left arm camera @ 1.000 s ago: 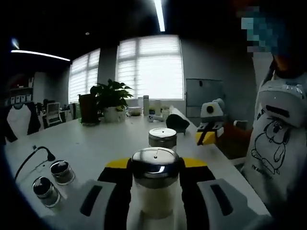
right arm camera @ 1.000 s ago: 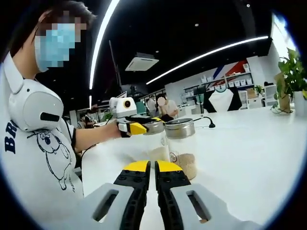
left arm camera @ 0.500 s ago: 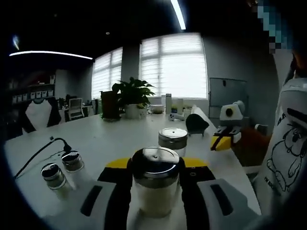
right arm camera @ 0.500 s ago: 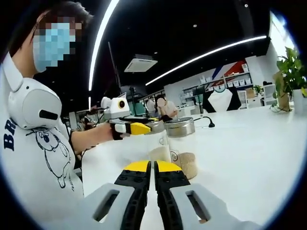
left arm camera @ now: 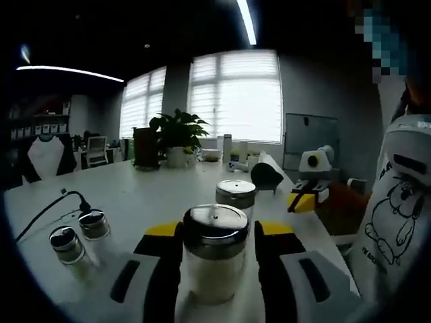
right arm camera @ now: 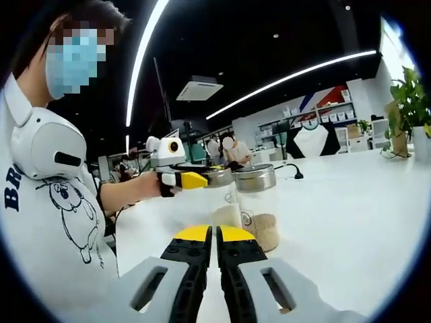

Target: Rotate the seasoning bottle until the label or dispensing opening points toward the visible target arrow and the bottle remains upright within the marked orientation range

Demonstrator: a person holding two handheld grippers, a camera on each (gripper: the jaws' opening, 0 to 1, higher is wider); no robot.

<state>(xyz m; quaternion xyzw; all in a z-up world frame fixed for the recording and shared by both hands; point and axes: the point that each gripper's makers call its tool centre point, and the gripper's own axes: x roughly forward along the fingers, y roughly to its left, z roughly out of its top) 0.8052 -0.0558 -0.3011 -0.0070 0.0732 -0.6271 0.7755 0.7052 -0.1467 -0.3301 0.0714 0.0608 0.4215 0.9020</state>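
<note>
— What do we have in the left gripper (left arm camera: pixel 215 232)?

— We see its two black jaws with yellow tips closed against the sides of the seasoning bottle (left arm camera: pixel 214 259), a glass jar with a shiny metal lid and pale contents. It stands upright on the white table (left arm camera: pixel 148 195), right between the jaws.

— And just past it?

— A second jar (left arm camera: pixel 235 196) with the same kind of metal lid stands close behind it, a little to the right in the left gripper view. Off to the left of that view we spot two small shakers (left arm camera: pixel 79 235) side by side near a black cable (left arm camera: pixel 47 208). Farther back a potted plant (left arm camera: pixel 176 138) sits by the windows.

— How is the right gripper (right arm camera: pixel 215 234)?

— Its jaws are pressed together with nothing between them, low over the table. In the right gripper view we see the left gripper (right arm camera: pixel 182 180) come in from the left, held in a person's hand (right arm camera: pixel 145 185), clamped on the seasoning bottle (right arm camera: pixel 219 195). The second jar (right arm camera: pixel 256 205) stands just beside it, with brownish contents in its lower part.

— Can we read a label or an arrow?

— No, we cannot tell either from these views.
</note>
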